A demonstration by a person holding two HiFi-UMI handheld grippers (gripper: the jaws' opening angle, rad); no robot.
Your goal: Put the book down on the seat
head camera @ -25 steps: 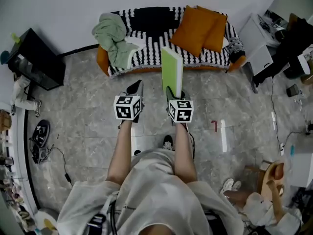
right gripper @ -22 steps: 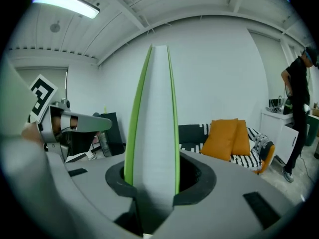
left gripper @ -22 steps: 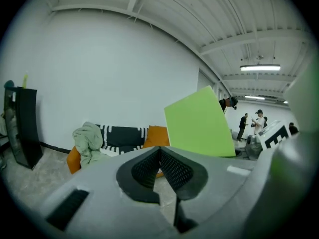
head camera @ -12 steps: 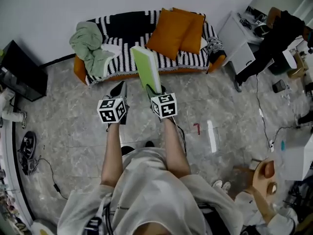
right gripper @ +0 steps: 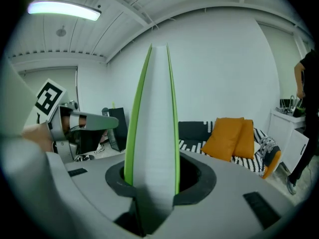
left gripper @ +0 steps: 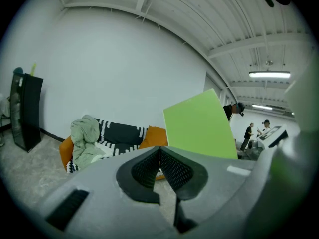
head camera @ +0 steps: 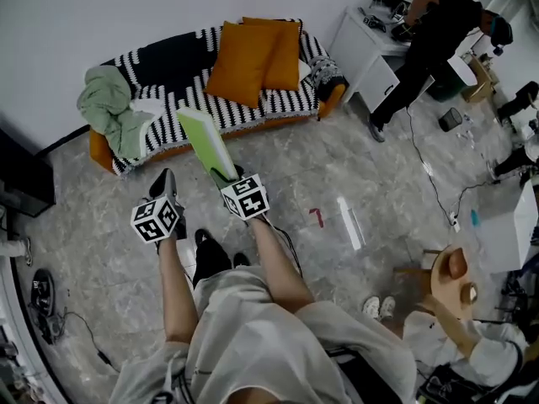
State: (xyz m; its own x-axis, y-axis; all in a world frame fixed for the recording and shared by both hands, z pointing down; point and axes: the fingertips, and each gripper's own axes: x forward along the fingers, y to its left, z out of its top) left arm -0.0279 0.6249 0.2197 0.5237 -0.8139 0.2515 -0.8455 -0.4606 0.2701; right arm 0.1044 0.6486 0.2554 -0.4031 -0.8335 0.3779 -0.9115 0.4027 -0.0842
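Head view: right gripper (head camera: 226,178) fingers clamp book (head camera: 202,141) short of sofa (head camera: 278,103) edge; left gripper (head camera: 167,179) fingers together.

A living-room corner set up inside a large work hall: a striped sofa (head camera: 181,53) with orange cushions (head camera: 253,57) and a green blanket (head camera: 109,108) stands on a marbled floor (head camera: 337,158). A cable (head camera: 433,188) trails past a white desk (head camera: 366,53), and a tube light (right gripper: 65,10) hangs from a bare ribbed ceiling (left gripper: 199,19).
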